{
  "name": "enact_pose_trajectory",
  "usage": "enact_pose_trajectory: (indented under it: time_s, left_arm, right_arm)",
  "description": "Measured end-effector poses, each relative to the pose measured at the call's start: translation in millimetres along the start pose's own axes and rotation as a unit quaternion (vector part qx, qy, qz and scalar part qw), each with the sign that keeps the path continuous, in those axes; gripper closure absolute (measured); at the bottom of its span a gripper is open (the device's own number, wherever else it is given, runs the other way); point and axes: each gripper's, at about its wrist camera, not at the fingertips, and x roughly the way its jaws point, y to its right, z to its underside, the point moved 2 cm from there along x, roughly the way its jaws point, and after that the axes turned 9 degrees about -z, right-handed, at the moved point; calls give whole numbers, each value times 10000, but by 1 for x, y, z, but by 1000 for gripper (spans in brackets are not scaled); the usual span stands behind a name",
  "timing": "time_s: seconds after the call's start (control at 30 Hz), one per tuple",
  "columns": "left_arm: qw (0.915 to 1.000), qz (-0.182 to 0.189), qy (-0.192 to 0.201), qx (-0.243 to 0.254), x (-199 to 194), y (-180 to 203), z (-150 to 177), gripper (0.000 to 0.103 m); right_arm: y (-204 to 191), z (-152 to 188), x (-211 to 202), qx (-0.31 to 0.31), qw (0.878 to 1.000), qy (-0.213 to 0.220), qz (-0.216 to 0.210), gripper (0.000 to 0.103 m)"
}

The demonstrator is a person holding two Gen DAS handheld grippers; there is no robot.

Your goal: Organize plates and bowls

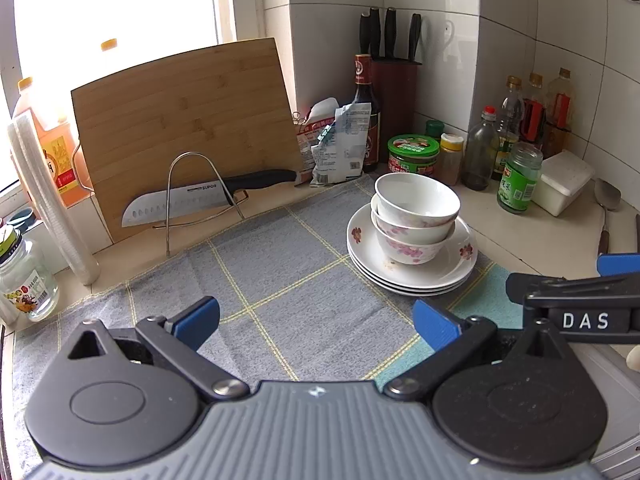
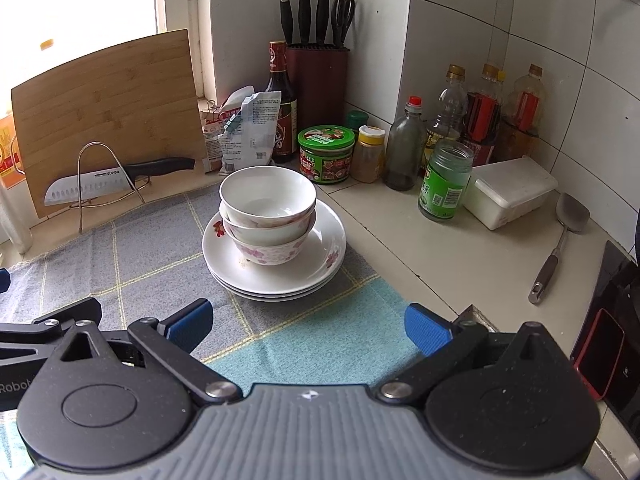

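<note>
Three white bowls (image 1: pixel 416 204) with pink flowers are nested in a stack on three stacked white plates (image 1: pixel 364 256), on a grey checked cloth (image 1: pixel 280 280). The same bowls (image 2: pixel 268 196) and plates (image 2: pixel 320 268) show in the right wrist view. My left gripper (image 1: pixel 316 320) is open and empty, above the cloth, short of the stack and to its left. My right gripper (image 2: pixel 308 326) is open and empty, above the cloth's teal edge, just in front of the stack. The right gripper's body shows at the right edge of the left wrist view (image 1: pixel 580 312).
A bamboo cutting board (image 1: pixel 184 128) and a knife (image 1: pixel 208 196) on a wire rack stand at the back left. Jars, bottles and a knife block (image 2: pixel 316 76) crowd the back corner. A white box (image 2: pixel 508 192) and a spatula (image 2: pixel 560 236) lie to the right, a red phone (image 2: pixel 596 356) nearer.
</note>
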Motion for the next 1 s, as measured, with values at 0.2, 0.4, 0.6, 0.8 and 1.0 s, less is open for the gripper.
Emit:
enact_pose_trajectory:
  time_s: [0.2, 0.4, 0.6, 0.8, 1.0]
  left_arm:
    - [10000, 12, -19, 0, 1, 2, -1, 1]
    - [10000, 24, -44, 2, 2, 2, -1, 1]
    - [10000, 29, -47, 5, 2, 3, -1, 1]
    - [10000, 41, -57, 17, 2, 4, -2, 1]
    - [10000, 48, -59, 23, 1, 4, -2, 1]
  right_arm:
    - [0, -1, 1, -37, 10000, 5, 34, 0]
    - [2, -1, 1, -30, 10000, -17, 42, 0]
    - [5, -2, 2, -27, 10000, -17, 51, 0]
    - [6, -2, 2, -46, 10000, -6, 68, 0]
    - [5, -1, 0, -56, 9999, 3, 105, 0]
